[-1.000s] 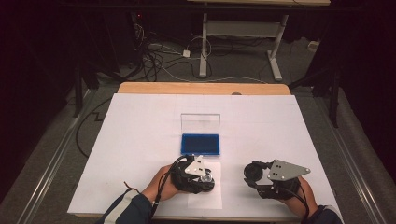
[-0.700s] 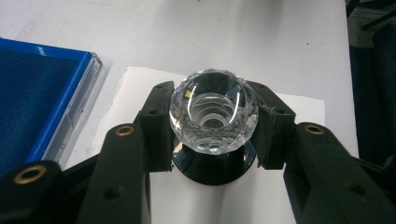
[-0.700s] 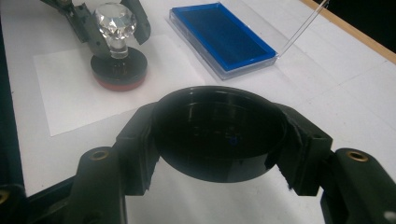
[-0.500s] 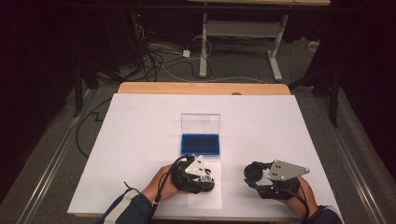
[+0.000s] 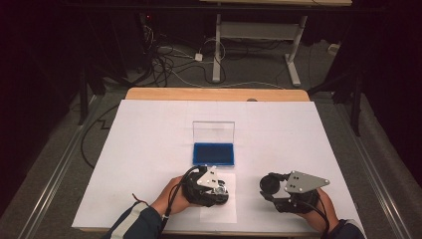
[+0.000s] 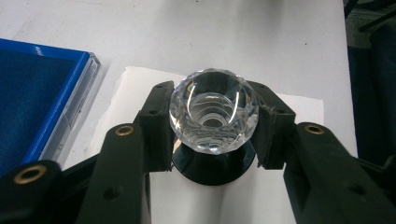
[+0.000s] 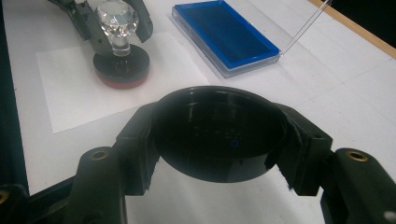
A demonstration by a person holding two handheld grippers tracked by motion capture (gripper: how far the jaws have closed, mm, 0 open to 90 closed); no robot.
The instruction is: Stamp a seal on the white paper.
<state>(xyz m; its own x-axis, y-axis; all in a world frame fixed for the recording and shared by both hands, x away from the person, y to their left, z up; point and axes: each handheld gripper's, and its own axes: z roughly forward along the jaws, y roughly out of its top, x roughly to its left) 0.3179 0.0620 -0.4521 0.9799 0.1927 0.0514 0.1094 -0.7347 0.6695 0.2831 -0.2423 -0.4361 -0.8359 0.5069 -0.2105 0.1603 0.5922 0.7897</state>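
The left hand-held gripper point(image 6: 212, 126) is clamping a faceted crystal knob point(image 6: 213, 111) between its jaws, at the centre of the left gripper view. The knob is the handle of a stamp whose black base point(image 7: 121, 65) with a red underside is sitting on a white paper sheet point(image 7: 70, 88), seen at the upper left of the right gripper view. The right hand-held gripper point(image 7: 219, 140) is gripping a round black cap point(image 7: 219, 128) by its rim, low in that view and just above the white surface point(image 5: 149, 144).

The step in hand looks like stamping, with the cap held aside. Doing it well would mean pressing straight down through the knob, keeping the base flat on the paper, then lifting vertically so the print is not smearing. The open blue case point(image 5: 213, 153), lid point(image 5: 213, 132) standing upright, is lying just beyond the paper in the middle of the high view and should stay clear of both hands.

The stamp's face is hidden against the paper, so whether any ink is transferring cannot be told. The case looks empty, though its lining is dark.
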